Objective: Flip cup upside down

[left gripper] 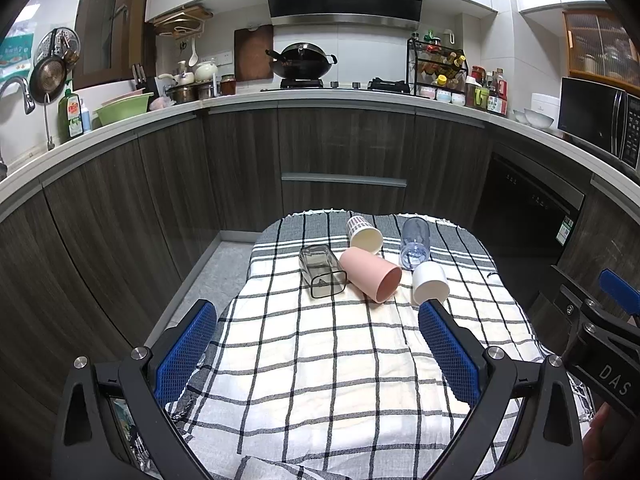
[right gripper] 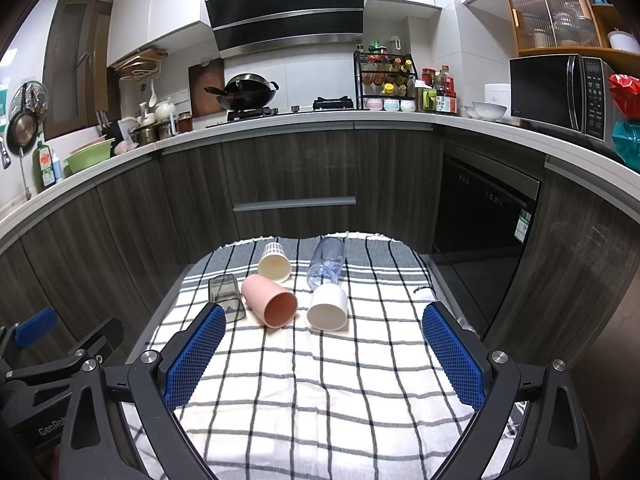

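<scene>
Several cups lie on their sides on a checked cloth point(left gripper: 320, 360): a pink cup point(left gripper: 370, 276) point(right gripper: 270, 300), a white cup point(left gripper: 430, 284) point(right gripper: 328, 306), a cream cup with a perforated base point(left gripper: 363, 233) point(right gripper: 274, 262), a clear bluish cup point(left gripper: 415, 242) point(right gripper: 326, 266) and a smoky square glass point(left gripper: 322, 271) point(right gripper: 226, 300). My left gripper point(left gripper: 318, 314) is open and empty, short of the cups. My right gripper point(right gripper: 322, 318) is open and empty, its fingertips level with the pink and white cups.
The cloth point(right gripper: 320, 380) covers a small table in front of dark kitchen cabinets point(left gripper: 340, 148). A dishwasher front point(right gripper: 480, 216) stands to the right. The right gripper's body shows at the right edge of the left wrist view point(left gripper: 600, 340).
</scene>
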